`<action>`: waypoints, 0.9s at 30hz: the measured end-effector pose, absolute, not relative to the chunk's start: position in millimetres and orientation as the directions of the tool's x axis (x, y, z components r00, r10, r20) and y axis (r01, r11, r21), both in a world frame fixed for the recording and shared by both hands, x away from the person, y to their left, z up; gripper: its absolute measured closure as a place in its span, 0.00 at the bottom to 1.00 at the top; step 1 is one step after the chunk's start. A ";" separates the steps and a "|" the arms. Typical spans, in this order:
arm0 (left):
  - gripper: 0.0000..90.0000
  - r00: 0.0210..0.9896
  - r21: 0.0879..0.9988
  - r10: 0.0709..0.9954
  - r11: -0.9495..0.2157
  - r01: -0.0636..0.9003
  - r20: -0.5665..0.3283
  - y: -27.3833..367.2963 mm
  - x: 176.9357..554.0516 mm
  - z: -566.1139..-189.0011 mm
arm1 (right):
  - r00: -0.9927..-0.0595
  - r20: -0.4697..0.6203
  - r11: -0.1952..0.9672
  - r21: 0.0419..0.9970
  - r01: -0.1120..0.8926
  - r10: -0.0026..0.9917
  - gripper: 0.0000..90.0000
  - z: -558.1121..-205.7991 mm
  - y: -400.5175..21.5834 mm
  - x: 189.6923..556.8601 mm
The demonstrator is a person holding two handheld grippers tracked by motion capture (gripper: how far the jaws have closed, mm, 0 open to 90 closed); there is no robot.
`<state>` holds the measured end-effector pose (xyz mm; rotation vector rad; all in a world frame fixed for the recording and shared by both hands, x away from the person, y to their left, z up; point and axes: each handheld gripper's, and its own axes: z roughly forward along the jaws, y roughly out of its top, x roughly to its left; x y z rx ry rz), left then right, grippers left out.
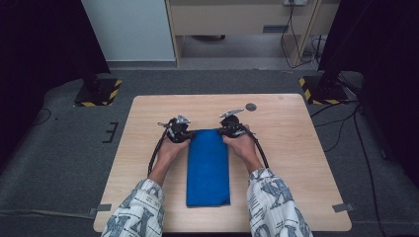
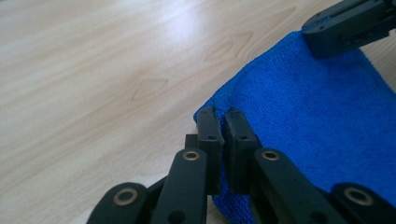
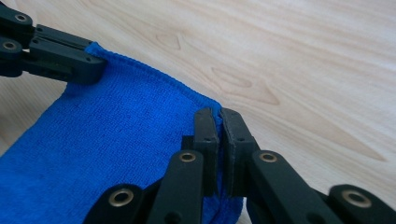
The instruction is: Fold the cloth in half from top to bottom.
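A blue cloth [image 1: 207, 168] lies folded into a long strip on the wooden table [image 1: 296, 148], running from the front edge toward the middle. My left gripper [image 1: 185, 134] is at its far left corner and my right gripper [image 1: 225, 132] at its far right corner. In the left gripper view my left gripper [image 2: 223, 114] is shut on the cloth [image 2: 317, 116] at its corner edge, with the right gripper [image 2: 348, 25] at the top right. In the right gripper view my right gripper [image 3: 219, 114] pinches the cloth [image 3: 116, 135] at the other corner, and the left gripper [image 3: 51, 51] grips the far end.
A small dark round disc [image 1: 251, 106] sits on the table beyond the grippers. Two stands with yellow-black striped bases [image 1: 98, 92] [image 1: 323, 91] are on the floor past the table's far corners. Bare wood lies on both sides of the cloth.
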<state>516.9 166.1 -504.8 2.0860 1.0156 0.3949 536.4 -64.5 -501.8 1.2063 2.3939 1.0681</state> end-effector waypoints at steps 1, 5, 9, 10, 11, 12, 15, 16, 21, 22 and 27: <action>0.96 0.636 0.756 0.770 -0.386 0.528 -0.050 165.7 516.4 -501.9 | -0.623 0.098 0.381 0.715 0.586 0.776 0.96 -499.2 -66.3 535.8; 0.96 0.645 0.775 0.764 -0.387 0.500 -0.035 161.9 515.0 -485.7 | -0.625 0.085 0.382 0.725 0.573 0.776 0.96 -492.0 -71.6 534.6; 0.96 0.645 0.783 0.764 -0.387 0.488 -0.025 159.1 516.5 -475.8 | -0.625 0.086 0.366 0.745 0.557 0.776 0.96 -481.4 -77.0 534.4; 0.96 0.645 0.785 0.763 -0.385 0.484 -0.024 158.5 517.1 -473.9 | -0.625 0.084 0.367 0.746 0.556 0.776 0.96 -479.6 -78.1 534.5; 0.96 0.645 0.788 0.764 -0.385 0.481 -0.021 157.9 517.6 -472.2 | -0.627 0.079 0.371 0.746 0.553 0.775 0.96 -477.8 -78.9 534.9; 0.96 0.645 0.790 0.764 -0.385 0.478 -0.019 157.4 518.0 -470.6 | -0.629 0.076 0.373 0.749 0.548 0.773 0.96 -475.8 -79.7 535.5; 0.97 0.633 0.800 0.774 -0.368 0.474 -0.019 157.0 519.6 -467.1 | -0.631 0.070 0.371 0.757 0.539 0.773 0.96 -467.7 -81.5 537.5; 0.97 0.631 0.801 0.775 -0.365 0.474 -0.020 157.2 520.5 -465.9 | -0.631 0.072 0.369 0.758 0.538 0.772 0.96 -465.7 -81.5 537.9; 0.97 0.627 0.815 0.778 -0.348 0.464 -0.025 158.4 523.8 -458.7 | -0.637 0.057 0.375 0.766 0.522 0.769 0.96 -455.3 -80.4 544.1; 0.96 0.628 0.819 0.777 -0.339 0.464 -0.034 159.0 524.7 -456.2 | -0.637 0.056 0.375 0.767 0.520 0.768 0.96 -453.9 -80.1 545.2; 0.97 0.617 0.823 0.786 -0.334 0.459 -0.026 163.2 528.0 -448.8 | -0.638 0.056 0.364 0.781 0.507 0.768 0.96 -444.1 -77.1 550.4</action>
